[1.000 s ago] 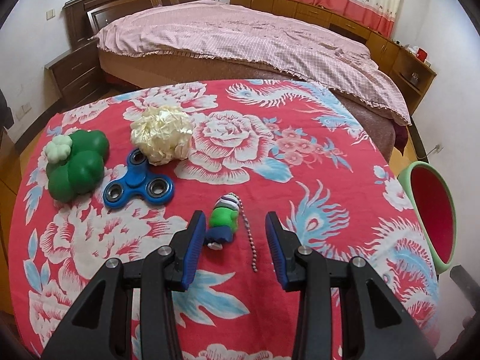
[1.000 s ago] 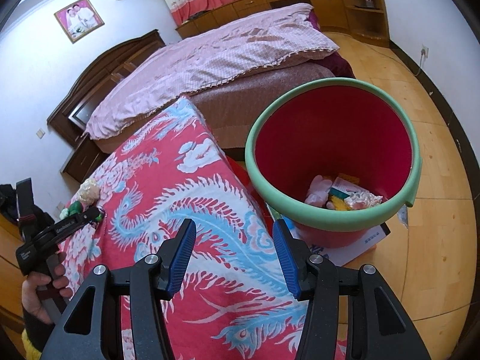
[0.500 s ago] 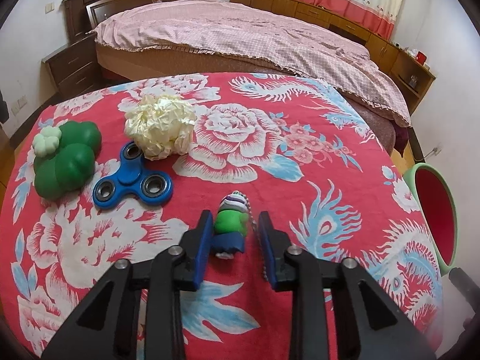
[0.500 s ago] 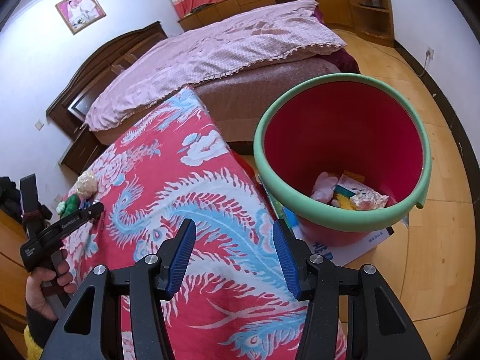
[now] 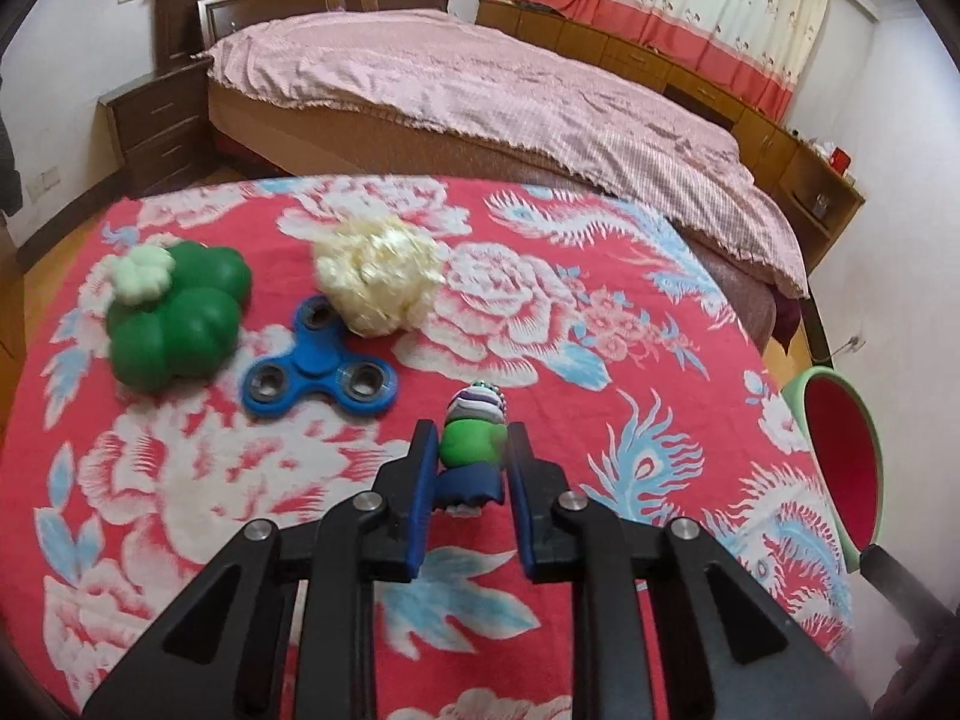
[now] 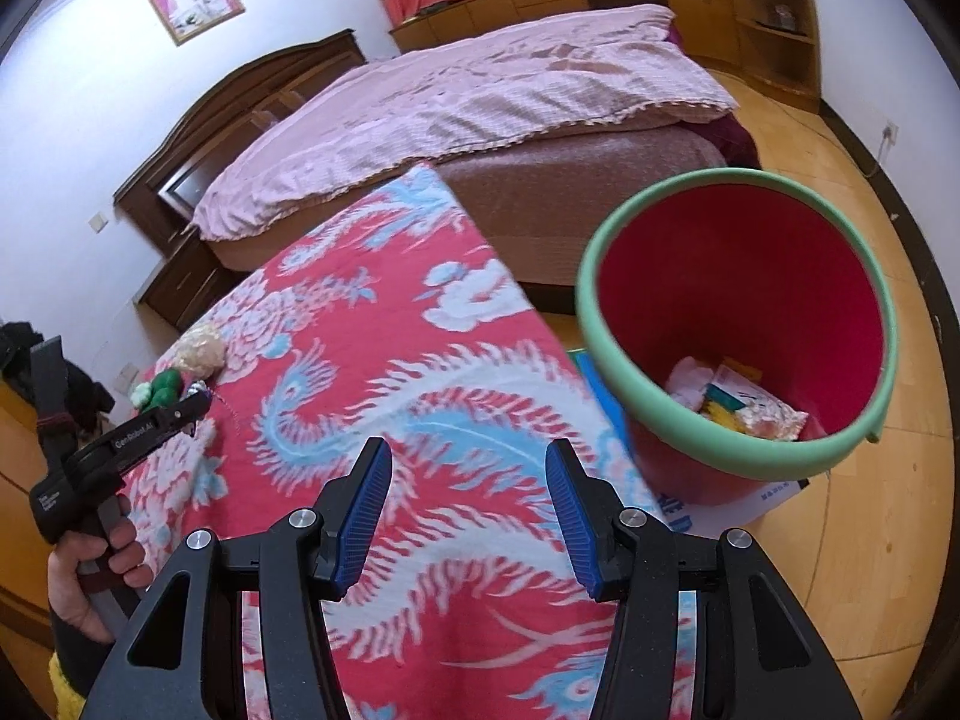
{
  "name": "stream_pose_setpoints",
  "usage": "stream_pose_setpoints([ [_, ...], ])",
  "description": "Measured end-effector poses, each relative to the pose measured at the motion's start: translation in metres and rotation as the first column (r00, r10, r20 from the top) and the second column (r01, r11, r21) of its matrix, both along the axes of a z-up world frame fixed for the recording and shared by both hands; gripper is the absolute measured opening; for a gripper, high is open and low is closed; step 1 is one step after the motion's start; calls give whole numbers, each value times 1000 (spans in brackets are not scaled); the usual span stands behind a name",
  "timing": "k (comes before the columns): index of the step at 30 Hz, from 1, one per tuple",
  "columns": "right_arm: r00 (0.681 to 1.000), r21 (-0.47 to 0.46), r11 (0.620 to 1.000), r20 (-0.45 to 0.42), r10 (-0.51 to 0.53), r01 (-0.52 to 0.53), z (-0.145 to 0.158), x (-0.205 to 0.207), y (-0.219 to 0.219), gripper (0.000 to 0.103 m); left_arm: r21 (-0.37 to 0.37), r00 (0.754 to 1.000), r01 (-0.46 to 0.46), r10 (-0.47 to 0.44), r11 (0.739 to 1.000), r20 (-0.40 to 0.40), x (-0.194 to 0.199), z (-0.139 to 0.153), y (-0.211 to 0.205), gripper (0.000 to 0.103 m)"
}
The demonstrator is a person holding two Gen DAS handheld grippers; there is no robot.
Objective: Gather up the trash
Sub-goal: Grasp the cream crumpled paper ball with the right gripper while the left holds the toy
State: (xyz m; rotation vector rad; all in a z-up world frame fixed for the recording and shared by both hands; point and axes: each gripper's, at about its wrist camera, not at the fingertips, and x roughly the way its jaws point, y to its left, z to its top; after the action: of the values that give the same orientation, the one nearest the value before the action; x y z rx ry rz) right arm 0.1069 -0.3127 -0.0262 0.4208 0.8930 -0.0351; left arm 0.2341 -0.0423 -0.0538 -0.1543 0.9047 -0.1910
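A second ago the left claw (image 5: 471, 450) stood wide around the little green figure (image 5: 474, 441); now its blue pads press both sides of it, so the pickup looks made and the carry to the bin comes next. The claw points forward, low over the table (image 5: 600, 396). Beyond it to the left lie the blue spinner (image 5: 321, 372), the cream ball (image 5: 381, 273) and the green toy (image 5: 177, 315). The right claw (image 6: 468, 510) hangs wide and empty, with the red bin (image 6: 738, 324) just ahead to its right.
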Motion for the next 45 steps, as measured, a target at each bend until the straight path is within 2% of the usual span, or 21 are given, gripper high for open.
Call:
stream_pose_setpoints([
  [9, 994, -14, 994, 27, 110, -110, 19, 25, 44, 55, 25, 994, -105, 104, 994, 29, -5, 19, 47, 22],
  [17, 981, -40, 981, 37, 192, -191, 28, 59, 96, 55, 23, 975, -214, 212, 977, 63, -4, 27, 98, 22],
  [19, 977, -46, 977, 37, 209, -207, 27, 68, 110, 59, 21, 968, -241, 239, 970, 75, -2, 27, 109, 22],
  [20, 976, -50, 976, 37, 215, -213, 26, 73, 115, 67, 23, 963, -258, 256, 966, 81, -2, 27, 115, 22],
  [21, 974, -54, 974, 37, 223, -221, 25, 78, 122, 70, 25, 958, -274, 271, 961, 88, -1, 27, 121, 22],
  [29, 957, -64, 956, 15, 289, -288, 9, 120, 177, 70, -18, 925, -367, 367, 930, 98, 2, 13, 157, 22],
  [34, 956, -81, 954, 10, 292, -290, -2, 144, 201, 70, -31, 912, -399, 400, 917, 96, 4, 2, 169, 22],
  [41, 952, -107, 947, 10, 305, -302, -17, 179, 236, 70, -56, 908, -406, 409, 912, 88, 4, -4, 180, 22],
  [45, 951, -154, 940, -1, 308, -305, -25, 195, 252, 70, -77, 907, -410, 415, 909, 71, 4, -9, 184, 22],
])
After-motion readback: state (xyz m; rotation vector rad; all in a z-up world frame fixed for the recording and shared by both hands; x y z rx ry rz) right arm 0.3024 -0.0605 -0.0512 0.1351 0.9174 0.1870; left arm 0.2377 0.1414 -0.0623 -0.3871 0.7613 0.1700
